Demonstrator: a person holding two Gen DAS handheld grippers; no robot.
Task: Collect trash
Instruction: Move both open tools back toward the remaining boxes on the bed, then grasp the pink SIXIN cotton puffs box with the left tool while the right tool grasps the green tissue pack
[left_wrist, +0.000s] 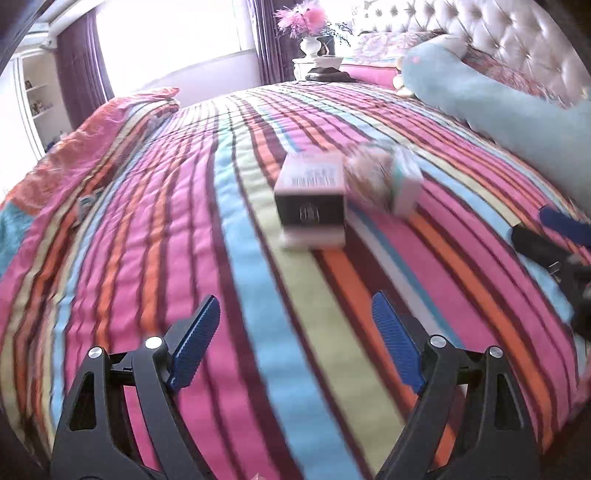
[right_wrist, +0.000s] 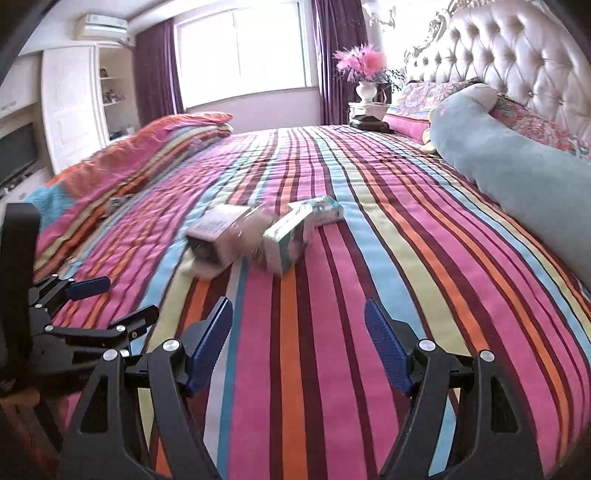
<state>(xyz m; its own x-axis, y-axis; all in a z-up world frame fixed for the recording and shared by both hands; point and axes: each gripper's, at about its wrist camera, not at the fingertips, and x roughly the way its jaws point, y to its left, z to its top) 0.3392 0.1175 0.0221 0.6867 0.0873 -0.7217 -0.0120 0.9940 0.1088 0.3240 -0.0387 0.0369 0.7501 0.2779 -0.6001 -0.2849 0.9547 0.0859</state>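
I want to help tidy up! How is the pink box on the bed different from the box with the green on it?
The pink box lies with a dark end toward the left wrist camera; the teal-and-white box lies tilted, at an angle to it. The pink box is pale pink with a printed label on top; the teal-and-white box has a busy picture print. In both views the pink one is on the left. Both are small cardboard cartons lying close together on the striped bedspread, and neither is held.
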